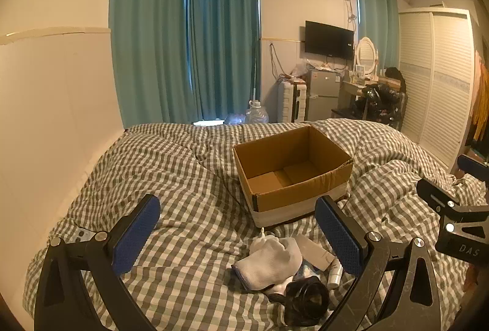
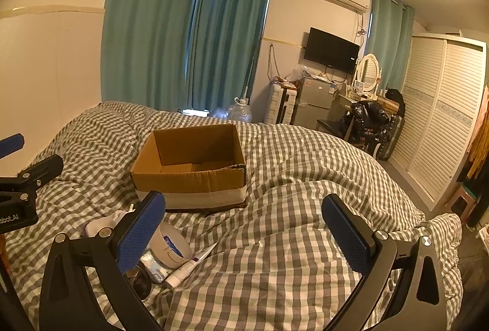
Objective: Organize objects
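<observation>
Both grippers released above the checked quilt [image 1: 183, 178].
Left gripper [image 1: 238, 234], right gripper [image 2: 244, 231] spread wide, empty; cardboard box [image 1: 293, 159] at 12 o'clock.

Empty cardboard box [image 1: 293, 169] on checked duvet [image 1: 183, 178]

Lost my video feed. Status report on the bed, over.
Both hand-held grippers, left and right, open, holding nothing. Cardboard box empty on checkered duvet. White cloth, tubes, clutter unsorted before it. Nothing blocking.
</observation>
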{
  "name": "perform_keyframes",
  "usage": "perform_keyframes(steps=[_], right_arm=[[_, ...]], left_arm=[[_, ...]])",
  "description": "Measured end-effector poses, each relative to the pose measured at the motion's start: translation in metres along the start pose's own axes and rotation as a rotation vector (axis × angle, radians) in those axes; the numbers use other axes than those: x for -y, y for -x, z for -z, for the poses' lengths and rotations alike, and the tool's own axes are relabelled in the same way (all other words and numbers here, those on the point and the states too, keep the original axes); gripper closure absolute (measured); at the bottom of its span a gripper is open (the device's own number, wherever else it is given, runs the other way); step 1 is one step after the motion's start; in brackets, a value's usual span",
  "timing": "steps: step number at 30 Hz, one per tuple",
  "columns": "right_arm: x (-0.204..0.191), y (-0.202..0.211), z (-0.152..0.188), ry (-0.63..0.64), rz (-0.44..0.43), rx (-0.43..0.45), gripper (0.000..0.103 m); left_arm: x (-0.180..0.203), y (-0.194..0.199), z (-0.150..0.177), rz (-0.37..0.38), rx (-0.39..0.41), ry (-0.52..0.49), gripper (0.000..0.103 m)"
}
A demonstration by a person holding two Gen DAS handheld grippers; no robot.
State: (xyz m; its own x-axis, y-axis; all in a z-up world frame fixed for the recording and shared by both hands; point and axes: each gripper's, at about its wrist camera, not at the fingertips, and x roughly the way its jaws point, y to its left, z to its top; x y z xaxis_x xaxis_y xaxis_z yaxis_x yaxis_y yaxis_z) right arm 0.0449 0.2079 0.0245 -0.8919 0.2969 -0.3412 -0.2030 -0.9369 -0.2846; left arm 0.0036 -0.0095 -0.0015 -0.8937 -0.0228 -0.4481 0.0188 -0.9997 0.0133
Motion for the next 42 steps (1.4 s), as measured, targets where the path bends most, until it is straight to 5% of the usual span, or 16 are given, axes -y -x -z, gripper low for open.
perform_keyframes(steps=[42], right_arm=[[-0.005, 0.007, 0.001, 0.002, -0.028, 0.012, 0.000]], left_arm=[[-0.005, -0.007, 0.005, 0.037, -0.048, 0.058, 0.000]])
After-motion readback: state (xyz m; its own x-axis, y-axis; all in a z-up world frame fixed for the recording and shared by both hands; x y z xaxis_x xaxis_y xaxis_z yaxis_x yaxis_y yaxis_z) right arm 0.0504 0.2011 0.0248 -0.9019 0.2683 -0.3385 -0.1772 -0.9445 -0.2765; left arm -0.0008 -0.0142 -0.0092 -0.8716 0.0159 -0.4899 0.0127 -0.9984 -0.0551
